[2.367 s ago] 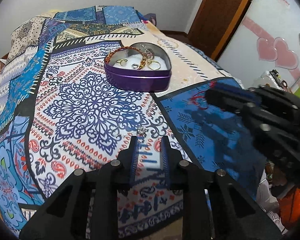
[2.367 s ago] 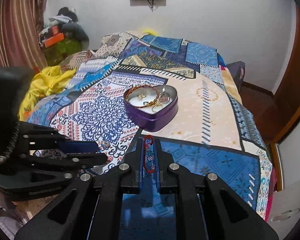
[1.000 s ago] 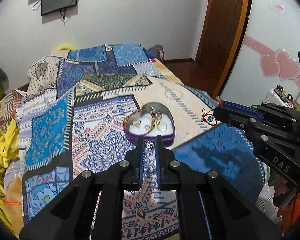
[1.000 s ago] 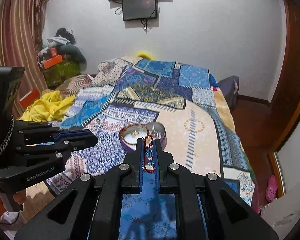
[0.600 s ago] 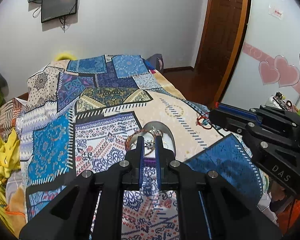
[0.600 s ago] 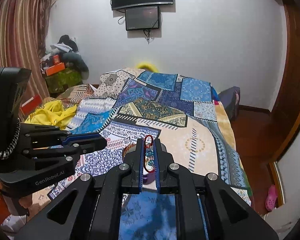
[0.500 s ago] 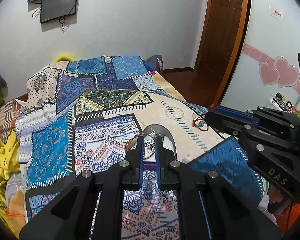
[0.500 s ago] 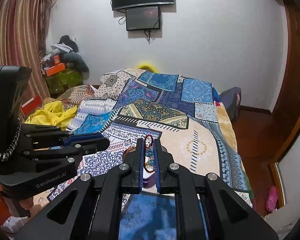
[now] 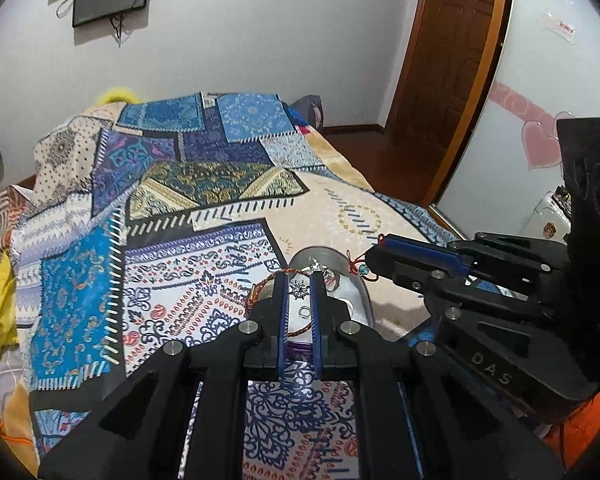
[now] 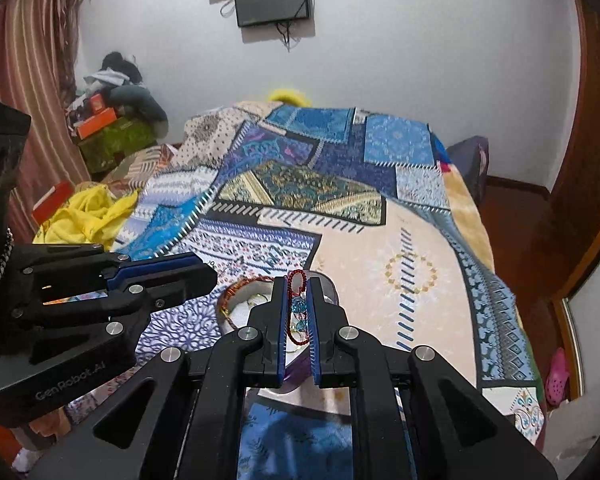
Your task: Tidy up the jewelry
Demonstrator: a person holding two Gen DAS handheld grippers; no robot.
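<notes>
My left gripper [image 9: 299, 286] is shut on a small silver star-shaped jewel [image 9: 299, 289], held above the purple heart-shaped tin [image 9: 362, 294]. The tin holds an orange bracelet [image 9: 260, 286] and rings on white lining. My right gripper [image 10: 298, 292] is shut on a red cord bracelet with blue beads [image 10: 298, 304], also held over the tin [image 10: 330, 286]. In the left wrist view the right gripper [image 9: 374, 256] comes in from the right, the red bracelet [image 9: 360, 270] hanging at its tip. In the right wrist view the left gripper [image 10: 210, 274] comes in from the left.
The tin sits on a bed with a patchwork cover [image 9: 180, 208]. A yellow cloth [image 10: 88, 216] lies at the bed's left edge. A wooden door [image 9: 452, 60] and a wall with pink hearts [image 9: 540, 148] stand to the right. Boxes and clothes [image 10: 112, 116] are piled at the far left.
Both grippers closed on their pieces and lifted them off the bedspread. Over the last second they have come in over the tin, which now lies just under both tips.
</notes>
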